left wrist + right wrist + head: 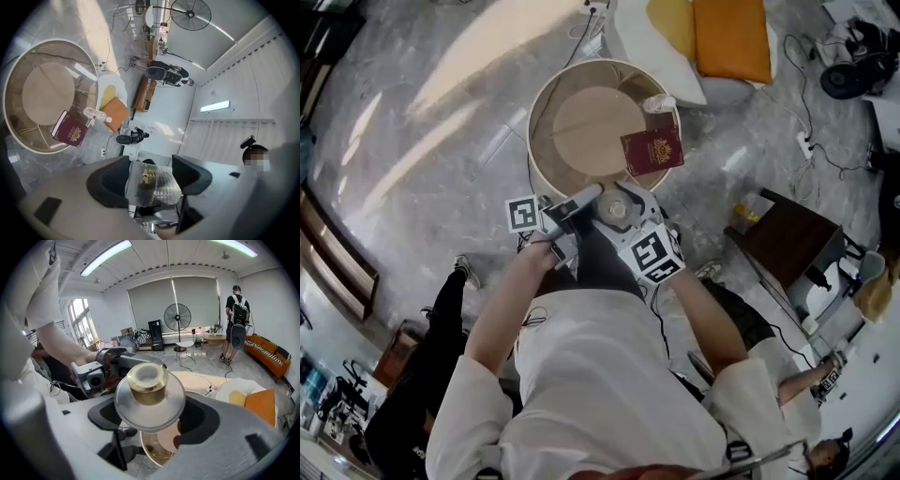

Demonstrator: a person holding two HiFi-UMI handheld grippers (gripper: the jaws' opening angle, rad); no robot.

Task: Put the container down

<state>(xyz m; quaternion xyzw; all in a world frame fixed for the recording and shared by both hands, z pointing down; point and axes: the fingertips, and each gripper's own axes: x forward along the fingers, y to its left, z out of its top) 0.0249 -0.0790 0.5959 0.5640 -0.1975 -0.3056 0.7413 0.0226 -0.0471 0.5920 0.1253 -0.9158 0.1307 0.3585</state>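
The container (617,208) is a round clear jar with a gold collar, held in the air over the near edge of a round tan table (546,103). In the left gripper view, my left gripper (152,180) has its dark pads against the sides of the ribbed clear container (157,187). My right gripper (152,416) has its wide-set jaws closed on the container (149,390), gold neck towards the camera. In the head view the left gripper (596,196) and right gripper (626,212) meet at the container.
A maroon booklet (652,150) and a small plastic bottle (658,103) lie on the table's right side. An orange cushion (731,37) on a white seat lies beyond it. A brown side table (787,239) stands to the right, with cables on the floor.
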